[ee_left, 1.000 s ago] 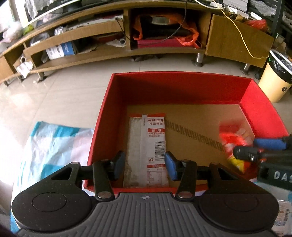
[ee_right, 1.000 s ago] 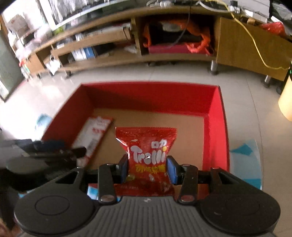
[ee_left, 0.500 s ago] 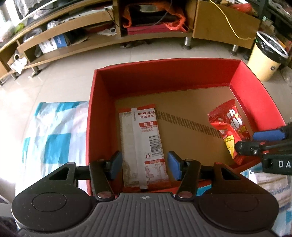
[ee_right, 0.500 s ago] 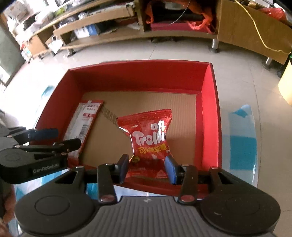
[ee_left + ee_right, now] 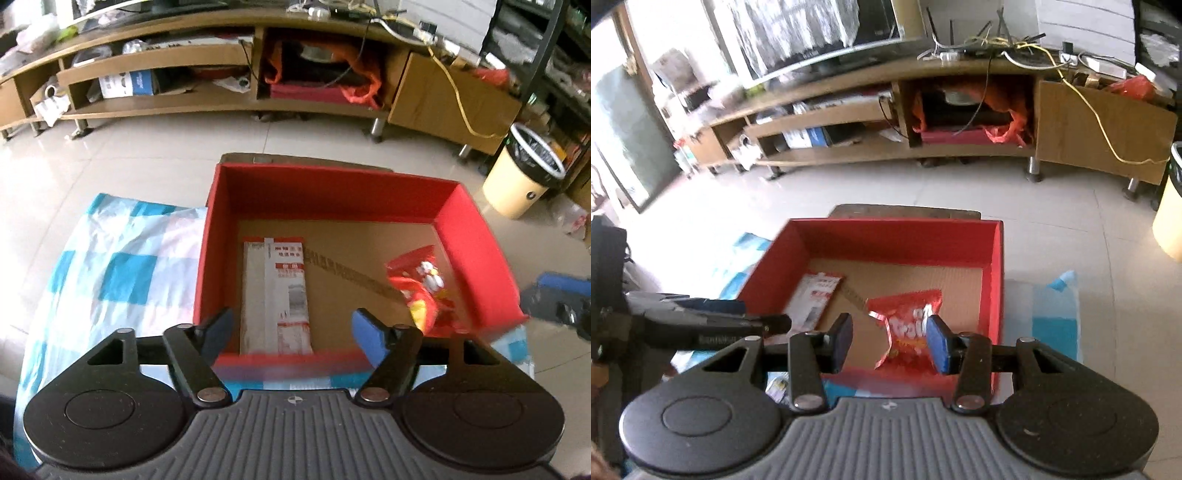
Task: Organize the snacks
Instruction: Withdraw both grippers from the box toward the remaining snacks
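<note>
View along both hand-held tools above the red box (image 5: pixel 332 184), which stood on a checked cloth (image 5: pixel 122 266). We found the left gripper (image 5: pixel 291 328) spread wide and opening, with nothing between its jaws. The flat white packet (image 5: pixel 275 291) lay ahead of and below it on the box floor by the left wall, and its long axis ran along the line in which the tool pointed. The right gripper (image 5: pixel 888 338) stood only narrowly apart and pinched nothing. The red gummy bag (image 5: pixel 905 325) lay crumpled ahead of and below it, near the right wall. We judged the left hand nearer the packet and the right nearer the bag.
</note>
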`<state>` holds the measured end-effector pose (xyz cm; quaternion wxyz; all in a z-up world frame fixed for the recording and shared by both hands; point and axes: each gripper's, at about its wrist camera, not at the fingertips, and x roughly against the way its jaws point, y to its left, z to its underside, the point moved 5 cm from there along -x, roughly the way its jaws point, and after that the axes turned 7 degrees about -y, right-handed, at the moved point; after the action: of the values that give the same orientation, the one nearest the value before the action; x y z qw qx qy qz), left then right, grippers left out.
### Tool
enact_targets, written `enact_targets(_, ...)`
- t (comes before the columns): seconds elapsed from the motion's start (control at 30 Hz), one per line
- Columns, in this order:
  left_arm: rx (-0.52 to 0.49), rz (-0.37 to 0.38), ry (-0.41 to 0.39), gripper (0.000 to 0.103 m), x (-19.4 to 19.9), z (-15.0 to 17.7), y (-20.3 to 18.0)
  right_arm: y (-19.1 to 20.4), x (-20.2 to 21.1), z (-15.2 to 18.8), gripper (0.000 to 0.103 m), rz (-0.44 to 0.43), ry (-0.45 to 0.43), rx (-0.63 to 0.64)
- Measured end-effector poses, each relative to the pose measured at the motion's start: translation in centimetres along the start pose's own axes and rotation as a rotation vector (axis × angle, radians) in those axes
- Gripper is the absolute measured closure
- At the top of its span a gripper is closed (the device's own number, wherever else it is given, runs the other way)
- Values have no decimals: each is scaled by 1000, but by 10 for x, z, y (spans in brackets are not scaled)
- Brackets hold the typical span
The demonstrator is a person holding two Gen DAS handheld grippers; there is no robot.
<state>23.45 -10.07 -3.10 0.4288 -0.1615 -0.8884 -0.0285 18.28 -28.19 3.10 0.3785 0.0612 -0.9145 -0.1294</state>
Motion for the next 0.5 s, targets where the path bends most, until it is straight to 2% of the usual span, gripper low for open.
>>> enact_targets(0.13, -2, 29, 5, 21, 26, 18, -4, -1, 29, 29, 58, -50, 28, 25)
enact_targets(0.23, 15, 48, 15, 19, 41, 34, -6, -9, 29, 48, 58, -11, 81, 65)
enact_targets(0.4, 50, 71, 47, 18, 58, 60, -5, -36, 5, 79, 58, 37, 178, 31)
enact_targets(0.5, 70, 85, 62, 17, 64, 70, 0, -48, -12, 90, 58, 25, 207, 23)
